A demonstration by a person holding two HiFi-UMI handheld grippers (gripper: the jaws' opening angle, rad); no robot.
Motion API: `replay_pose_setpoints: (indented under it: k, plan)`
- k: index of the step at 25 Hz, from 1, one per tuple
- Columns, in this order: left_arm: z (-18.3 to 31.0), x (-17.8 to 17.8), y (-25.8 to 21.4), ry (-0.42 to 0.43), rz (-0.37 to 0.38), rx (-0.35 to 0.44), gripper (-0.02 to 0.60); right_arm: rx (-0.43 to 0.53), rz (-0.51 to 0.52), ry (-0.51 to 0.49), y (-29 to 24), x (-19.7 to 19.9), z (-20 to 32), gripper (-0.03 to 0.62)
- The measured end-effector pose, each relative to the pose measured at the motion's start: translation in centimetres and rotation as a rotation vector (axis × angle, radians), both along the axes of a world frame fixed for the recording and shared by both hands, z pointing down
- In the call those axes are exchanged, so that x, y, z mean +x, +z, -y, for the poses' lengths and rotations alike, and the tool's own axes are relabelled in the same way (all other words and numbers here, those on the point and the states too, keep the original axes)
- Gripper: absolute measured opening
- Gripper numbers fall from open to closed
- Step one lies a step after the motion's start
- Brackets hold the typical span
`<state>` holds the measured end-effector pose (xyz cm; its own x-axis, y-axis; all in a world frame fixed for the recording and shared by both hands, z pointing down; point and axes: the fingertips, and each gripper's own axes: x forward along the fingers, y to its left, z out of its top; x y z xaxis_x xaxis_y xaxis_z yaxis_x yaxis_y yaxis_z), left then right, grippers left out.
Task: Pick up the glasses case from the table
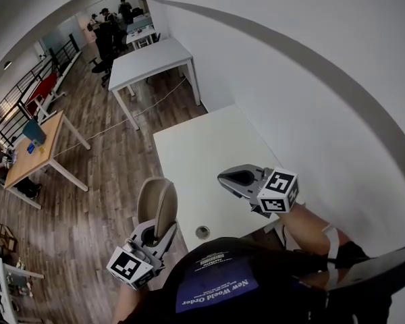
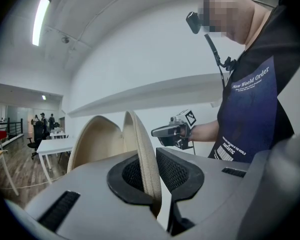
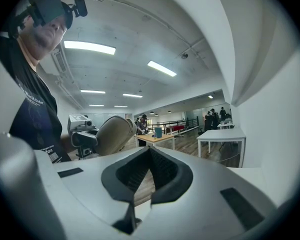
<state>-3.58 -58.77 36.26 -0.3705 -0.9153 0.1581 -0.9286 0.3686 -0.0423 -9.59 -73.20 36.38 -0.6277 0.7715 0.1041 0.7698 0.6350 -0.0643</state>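
Note:
The beige glasses case (image 1: 156, 208) hangs in the air beside the white table's (image 1: 202, 147) left edge, above the wooden floor. It stands partly open, and my left gripper (image 1: 155, 233) is shut on the zipped rim of one shell. In the left gripper view the case (image 2: 97, 139) rises upright out of the left gripper's (image 2: 151, 164) pads. My right gripper (image 1: 223, 179) hovers over the table near its front, shut with nothing in it. The right gripper view shows the right gripper's (image 3: 150, 156) jaws together and the case (image 3: 112, 134) off to the left.
A round cable hole (image 1: 202, 232) sits in the table near its front edge. The white wall (image 1: 310, 79) runs along the table's right side. Another white table (image 1: 148, 59) stands further back and a wooden desk (image 1: 37, 150) to the left. People stand far off.

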Motion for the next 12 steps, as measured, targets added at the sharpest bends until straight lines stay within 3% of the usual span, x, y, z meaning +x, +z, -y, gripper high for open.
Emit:
replay_pose_setpoints:
  k: [12]
  plan:
    - [0.9, 0.3, 0.7, 0.008, 0.006, -0.005, 0.037, 0.007, 0.001, -0.008, 0.3, 0.2, 1.0, 0.002]
